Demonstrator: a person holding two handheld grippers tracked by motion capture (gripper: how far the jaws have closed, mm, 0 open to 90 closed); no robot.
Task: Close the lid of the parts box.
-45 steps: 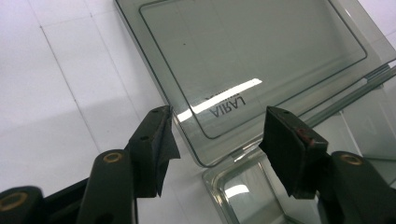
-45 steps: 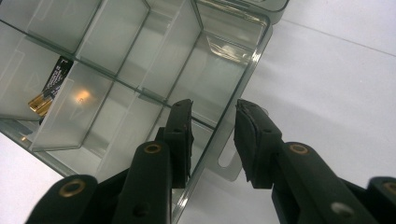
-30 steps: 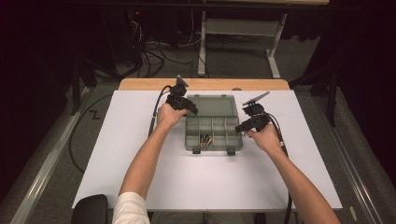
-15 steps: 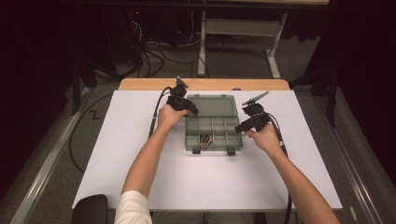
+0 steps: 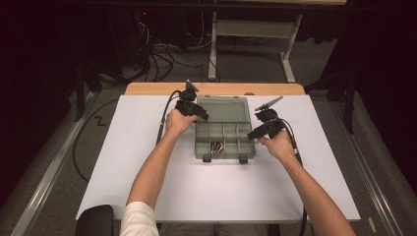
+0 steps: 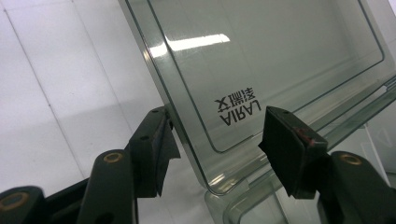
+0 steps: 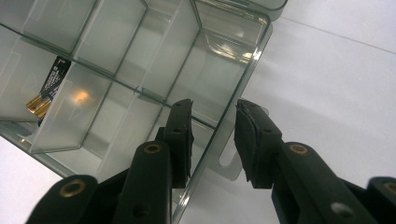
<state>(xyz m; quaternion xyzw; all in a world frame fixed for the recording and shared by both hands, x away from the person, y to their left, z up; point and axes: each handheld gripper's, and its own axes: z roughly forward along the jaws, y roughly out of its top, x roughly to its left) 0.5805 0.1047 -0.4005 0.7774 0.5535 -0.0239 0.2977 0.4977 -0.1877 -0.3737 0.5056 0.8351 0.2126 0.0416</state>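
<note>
- Starting nearest me, the white tabletop (image 5: pixel 147 162) in front of the organiser box (image 5: pixel 225 156) is bare, so there is plenty of room on that side for my forearms.
- Batteries (image 5: pixel 215 146) lie in a front compartment of the box, left of its middle. The other compartments look empty.
- My right gripper (image 7: pixel 212 140) straddles the box's right wall (image 7: pixel 243 79), with one finger inside the tray and one outside. The fingers are spread, with a gap visible at the outer pad, so I am bracing the box rather than pinching it.
- The lid (image 5: pixel 223 109) lies open behind the box.
- My left gripper (image 6: pixel 215 135) is at the lid's left corner (image 6: pixel 196 140), and its fingers have just been closing. They are not yet pressed together: one finger sits at the rim and the other above the clear panel, with the corner between them.
- I judge this to be the start of a grip for swinging the lid shut over the tray.
- Before the lid comes down, my right inner finger must be out of the tray.
- Beyond the lid, the wooden table edge (image 5: pixel 211 89) is close, so there is little room for moving behind it. Either side of the box has open room.
</note>
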